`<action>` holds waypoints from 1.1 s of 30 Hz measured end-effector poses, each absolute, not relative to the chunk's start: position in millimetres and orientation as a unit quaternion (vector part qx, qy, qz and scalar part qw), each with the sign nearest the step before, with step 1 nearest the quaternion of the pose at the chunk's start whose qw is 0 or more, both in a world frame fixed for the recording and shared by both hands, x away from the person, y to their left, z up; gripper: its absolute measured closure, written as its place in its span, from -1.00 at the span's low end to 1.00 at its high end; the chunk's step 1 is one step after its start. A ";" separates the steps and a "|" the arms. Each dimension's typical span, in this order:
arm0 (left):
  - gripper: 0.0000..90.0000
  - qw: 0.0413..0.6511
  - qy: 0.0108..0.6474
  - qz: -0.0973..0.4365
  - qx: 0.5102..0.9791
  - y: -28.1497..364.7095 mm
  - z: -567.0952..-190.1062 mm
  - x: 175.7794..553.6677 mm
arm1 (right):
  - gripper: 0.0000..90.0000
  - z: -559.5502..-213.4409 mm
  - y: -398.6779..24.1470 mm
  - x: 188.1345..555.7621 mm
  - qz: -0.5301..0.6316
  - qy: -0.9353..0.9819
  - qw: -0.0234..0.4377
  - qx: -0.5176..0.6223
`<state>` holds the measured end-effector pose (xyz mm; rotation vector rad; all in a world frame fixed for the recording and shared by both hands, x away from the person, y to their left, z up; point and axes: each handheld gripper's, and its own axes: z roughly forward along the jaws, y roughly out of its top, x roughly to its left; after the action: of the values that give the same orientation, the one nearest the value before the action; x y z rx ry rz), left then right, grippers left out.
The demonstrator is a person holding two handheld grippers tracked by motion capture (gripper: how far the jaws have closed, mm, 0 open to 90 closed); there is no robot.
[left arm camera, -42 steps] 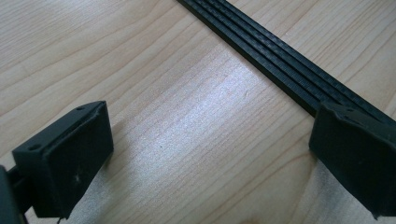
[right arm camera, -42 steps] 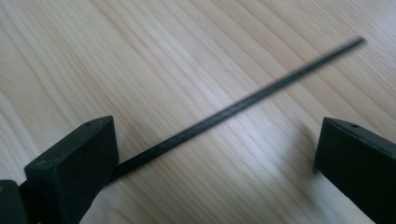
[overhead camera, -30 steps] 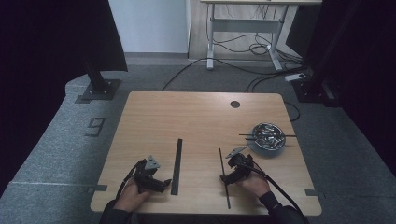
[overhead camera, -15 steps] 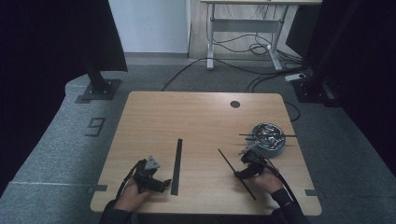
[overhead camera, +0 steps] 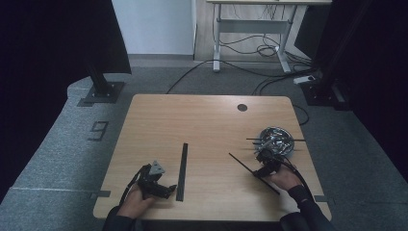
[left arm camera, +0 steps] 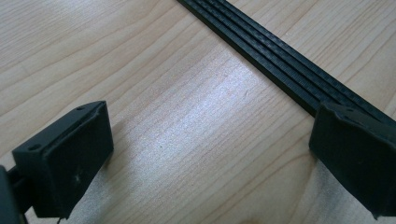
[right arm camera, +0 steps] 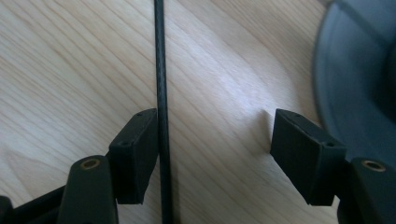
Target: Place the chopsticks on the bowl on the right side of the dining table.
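Rod point(right arm camera: 160, 70), thin, black, straight, lies between right gripper point(right arm camera: 212, 154) fingers, just closing, ungripped; left gripper point(left arm camera: 210, 154) fingers open.

We see the table point(overhead camera: 202, 120) under the fingers, with its round hole point(overhead camera: 242, 107) well beyond the right fingers point(overhead camera: 262, 156). Grey floor point(overhead camera: 62, 159) lies around it, with a "9" mark point(overhead camera: 98, 131) well left of the left fingers point(overhead camera: 167, 190). Far beyond both we see a stand base point(overhead camera: 100, 91), cables point(overhead camera: 250, 53), a desk frame point(overhead camera: 250, 26) and a power strip point(overhead camera: 305, 79).
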<state>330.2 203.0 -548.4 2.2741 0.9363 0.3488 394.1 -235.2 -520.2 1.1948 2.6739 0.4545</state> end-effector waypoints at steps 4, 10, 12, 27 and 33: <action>-1.00 0.323 0.357 0.133 0.866 203.0 -548.4 330.3 | -0.11 -517.9 -235.5 395.8 0.138 0.908 0.073 0.389; -1.00 0.323 0.357 0.133 0.866 203.0 -548.4 330.2 | 0.20 -514.6 -224.1 399.6 0.112 0.924 0.041 0.362; -1.00 0.323 0.357 0.133 0.866 203.0 -548.4 330.2 | 0.27 -513.4 -219.4 402.5 0.097 0.929 0.032 0.357; -1.00 0.323 0.357 0.133 0.867 203.1 -548.5 330.2 | 0.61 -511.3 -198.9 420.6 0.016 0.935 0.001 0.353; -1.00 0.323 0.357 0.133 0.867 203.0 -548.5 330.2 | 0.85 -511.3 -194.2 422.9 0.013 0.936 -0.007 0.352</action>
<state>330.2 203.0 -548.5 2.2744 0.9359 0.3492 422.9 -194.2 -511.3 1.1098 2.9531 0.0398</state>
